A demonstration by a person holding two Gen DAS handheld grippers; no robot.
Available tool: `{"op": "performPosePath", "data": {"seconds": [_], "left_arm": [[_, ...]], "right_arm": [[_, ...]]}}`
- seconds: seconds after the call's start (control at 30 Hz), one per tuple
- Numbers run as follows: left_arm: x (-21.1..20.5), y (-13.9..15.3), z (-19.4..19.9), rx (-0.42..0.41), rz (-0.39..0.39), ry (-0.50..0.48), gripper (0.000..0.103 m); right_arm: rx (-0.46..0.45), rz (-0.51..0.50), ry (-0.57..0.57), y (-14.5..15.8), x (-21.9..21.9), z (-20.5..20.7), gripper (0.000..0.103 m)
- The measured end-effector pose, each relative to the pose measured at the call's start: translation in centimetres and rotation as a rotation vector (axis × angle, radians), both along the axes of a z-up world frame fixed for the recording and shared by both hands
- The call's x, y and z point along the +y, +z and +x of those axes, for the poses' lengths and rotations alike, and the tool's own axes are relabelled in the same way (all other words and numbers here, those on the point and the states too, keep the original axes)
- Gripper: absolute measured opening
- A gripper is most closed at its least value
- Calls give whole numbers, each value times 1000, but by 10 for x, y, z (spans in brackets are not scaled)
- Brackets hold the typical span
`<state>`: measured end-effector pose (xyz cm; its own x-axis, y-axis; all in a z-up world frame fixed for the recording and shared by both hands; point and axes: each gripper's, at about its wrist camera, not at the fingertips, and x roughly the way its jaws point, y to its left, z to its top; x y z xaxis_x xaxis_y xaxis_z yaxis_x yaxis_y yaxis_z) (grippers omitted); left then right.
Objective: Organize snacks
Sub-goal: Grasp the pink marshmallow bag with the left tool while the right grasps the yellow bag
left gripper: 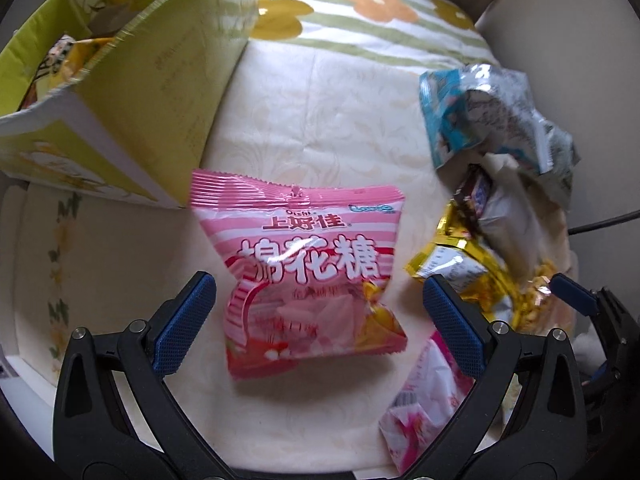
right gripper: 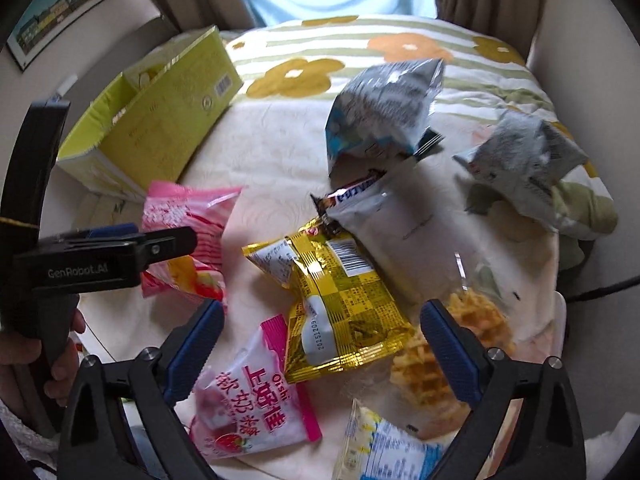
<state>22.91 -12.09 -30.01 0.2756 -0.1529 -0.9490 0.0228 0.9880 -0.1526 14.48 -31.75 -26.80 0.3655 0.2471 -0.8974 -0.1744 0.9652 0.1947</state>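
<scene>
A pink marshmallow bag (left gripper: 308, 276) lies on the cream table between the wide-open jaws of my left gripper (left gripper: 320, 292); it also shows in the right wrist view (right gripper: 184, 240). An open yellow-green box (left gripper: 120, 92) stands at the left, also visible in the right wrist view (right gripper: 156, 120). My right gripper (right gripper: 324, 320) is open above a gold snack packet (right gripper: 340, 312), with a waffle pack (right gripper: 452, 344) and a pink-white candy bag (right gripper: 248, 408) beside it.
Blue-silver bags (right gripper: 384, 112) and a grey bag (right gripper: 524, 156) lie further back, with a chocolate bar (right gripper: 352, 196) and a white pouch (right gripper: 400, 236). A flowered pillow (right gripper: 360, 52) lies behind. The left gripper's body (right gripper: 100, 256) is at the left.
</scene>
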Motion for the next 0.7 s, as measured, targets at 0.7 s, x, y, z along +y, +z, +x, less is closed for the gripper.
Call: {"op": "performPosePath", "data": {"seconds": [0.7], "left_arm": [[11, -31, 4, 60, -8, -32, 68]], "right_arm": [[129, -10, 124, -42, 13, 36, 97]]}}
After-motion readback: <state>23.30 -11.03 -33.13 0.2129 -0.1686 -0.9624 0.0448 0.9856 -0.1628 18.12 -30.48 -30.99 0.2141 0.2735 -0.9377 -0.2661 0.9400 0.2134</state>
